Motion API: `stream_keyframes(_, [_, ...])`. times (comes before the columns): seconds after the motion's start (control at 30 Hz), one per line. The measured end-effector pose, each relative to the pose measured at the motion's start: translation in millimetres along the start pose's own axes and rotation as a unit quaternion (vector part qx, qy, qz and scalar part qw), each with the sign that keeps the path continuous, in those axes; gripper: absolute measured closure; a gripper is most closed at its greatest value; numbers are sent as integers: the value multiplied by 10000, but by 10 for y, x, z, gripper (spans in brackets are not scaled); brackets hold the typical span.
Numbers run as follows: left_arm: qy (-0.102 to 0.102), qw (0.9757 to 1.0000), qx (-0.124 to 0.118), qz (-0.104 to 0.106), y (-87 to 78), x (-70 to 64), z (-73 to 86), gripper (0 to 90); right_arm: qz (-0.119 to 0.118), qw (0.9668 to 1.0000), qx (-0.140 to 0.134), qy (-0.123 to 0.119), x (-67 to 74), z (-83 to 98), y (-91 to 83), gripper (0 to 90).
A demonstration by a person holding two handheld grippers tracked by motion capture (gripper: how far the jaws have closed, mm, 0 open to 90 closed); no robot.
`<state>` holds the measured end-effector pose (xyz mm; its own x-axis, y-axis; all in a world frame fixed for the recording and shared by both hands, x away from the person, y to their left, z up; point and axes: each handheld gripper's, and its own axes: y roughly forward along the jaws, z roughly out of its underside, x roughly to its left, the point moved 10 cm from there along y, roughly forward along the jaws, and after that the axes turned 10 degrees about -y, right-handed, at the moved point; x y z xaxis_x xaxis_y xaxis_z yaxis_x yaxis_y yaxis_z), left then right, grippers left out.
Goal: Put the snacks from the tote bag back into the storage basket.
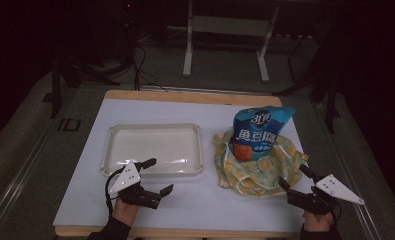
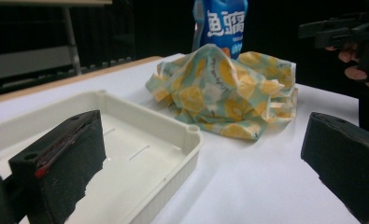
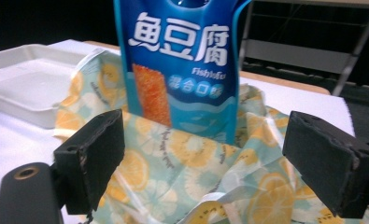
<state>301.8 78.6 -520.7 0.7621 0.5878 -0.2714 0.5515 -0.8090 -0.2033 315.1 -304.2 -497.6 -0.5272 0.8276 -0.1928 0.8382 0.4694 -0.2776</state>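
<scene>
A blue snack bag (image 1: 259,131) (image 3: 182,60) stands upright inside a crumpled yellow lemon-print cloth bag (image 1: 257,165) (image 2: 224,91) (image 3: 182,158) at the table's right. An empty cream tray (image 1: 155,148) (image 2: 140,154) (image 3: 28,84) lies at the middle left. My left gripper (image 1: 157,176) (image 2: 201,163) hovers open at the tray's near edge, nothing between its jaws. By the cloth's near right corner my right gripper (image 1: 296,176) (image 3: 210,163) is open too, and its jaws frame the cloth and the bag without touching them.
The white table top (image 1: 195,200) has a wooden rim at the back and front. Dark floor, cables and a metal stand's legs (image 1: 225,45) lie beyond the table. A hand with the other gripper (image 2: 345,32) is visible far right in the left gripper view.
</scene>
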Motion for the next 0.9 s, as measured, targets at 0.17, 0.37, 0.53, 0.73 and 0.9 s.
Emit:
stream_keyframes(0.17, [83,9999,73,-39,-20,-3,29,5,-165,9998,78,-20,44,31,-9,117])
stream_keyframes(0.37, [102,9994,324,14,-51,20,77,5,-293,9990,256,-226,73,85,-13,109])
stream_keyframes(0.53, [25,9991,376,193,-33,-20,92,5,-477,9978,414,-206,103,150,-20,109])
stream_keyframes(0.73, [-33,9983,576,-55,12,-32,117,5,-600,9968,471,-225,172,160,-67,107])
stream_keyframes(0.9, [-432,9972,574,197,33,-42,103,4,-672,9963,442,-309,178,160,-97,107])
